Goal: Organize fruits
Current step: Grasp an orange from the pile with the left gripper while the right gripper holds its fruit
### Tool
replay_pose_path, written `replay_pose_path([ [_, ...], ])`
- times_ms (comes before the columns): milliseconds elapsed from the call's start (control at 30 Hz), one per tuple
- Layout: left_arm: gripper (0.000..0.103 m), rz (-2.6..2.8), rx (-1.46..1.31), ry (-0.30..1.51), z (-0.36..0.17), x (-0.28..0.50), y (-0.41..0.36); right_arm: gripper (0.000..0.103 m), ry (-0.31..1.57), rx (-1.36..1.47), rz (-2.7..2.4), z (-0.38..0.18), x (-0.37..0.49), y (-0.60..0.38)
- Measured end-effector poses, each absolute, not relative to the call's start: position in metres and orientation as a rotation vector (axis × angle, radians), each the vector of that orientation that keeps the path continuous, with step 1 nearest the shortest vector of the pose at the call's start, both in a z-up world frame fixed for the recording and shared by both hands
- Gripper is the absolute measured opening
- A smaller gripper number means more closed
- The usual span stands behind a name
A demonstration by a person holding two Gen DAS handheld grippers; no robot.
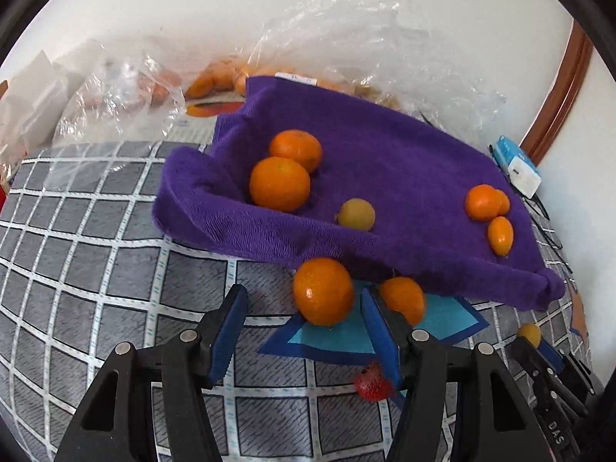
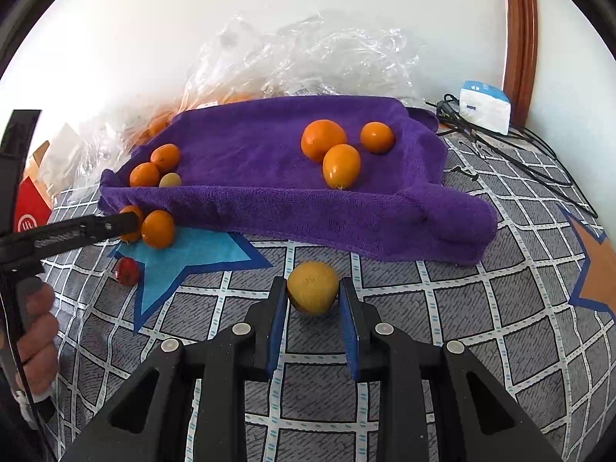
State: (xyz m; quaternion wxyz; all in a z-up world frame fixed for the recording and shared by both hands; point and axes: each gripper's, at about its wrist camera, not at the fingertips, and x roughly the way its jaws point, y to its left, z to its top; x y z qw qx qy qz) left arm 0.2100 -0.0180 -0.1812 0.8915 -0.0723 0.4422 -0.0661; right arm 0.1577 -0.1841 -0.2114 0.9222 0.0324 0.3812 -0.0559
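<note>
Orange and round, the mandarin [image 1: 323, 292] at lower centre of your left wrist view sits between the spread fingers of your left gripper [image 1: 304, 331], ungripped, just below the purple towel [image 1: 385, 161]. Your right gripper [image 2: 312, 313] clasps a yellowish fruit [image 2: 312, 288] at its widest part on the checked cloth [image 2: 462, 327]. Both look light, smooth and likely to roll; squeeze across the middle, gently.
</note>
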Motion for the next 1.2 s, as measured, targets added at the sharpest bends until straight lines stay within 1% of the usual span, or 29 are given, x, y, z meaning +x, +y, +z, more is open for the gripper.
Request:
replay_pose_path([
  [133, 0.057, -0.129, -0.144, 0.864, -0.185, 0.206, -0.023, 0.027, 0.78, 0.114, -0.11, -0.212, 0.158, -0.191],
  [200, 0.044, -0.128, -0.08, 0.861, -0.186, 0.205, -0.032, 0.027, 0.786, 0.131, -0.118, -0.212, 0.159, -0.194],
  [233, 0.042, -0.131, -0.058, 0.865, -0.186, 0.205, -0.036, 0.027, 0.786, 0.135, -0.117, -0.213, 0.16, -0.195],
  [300, 0.031, -0.143, -0.029, 0.86, -0.186, 0.203, -0.042, 0.027, 0.787, 0.134, -0.11, -0.212, 0.16, -0.193],
  [533, 0.031, -0.155, -0.072, 0.848, -0.185, 0.2, -0.033, 0.027, 0.789, 0.125, -0.112, -0.213, 0.16, -0.191],
  [1200, 0.031, -0.15, -0.21, 0.683, -0.157, 0.182, -0.003, 0.027, 0.771, 0.134, -0.113, -0.209, 0.156, -0.193],
])
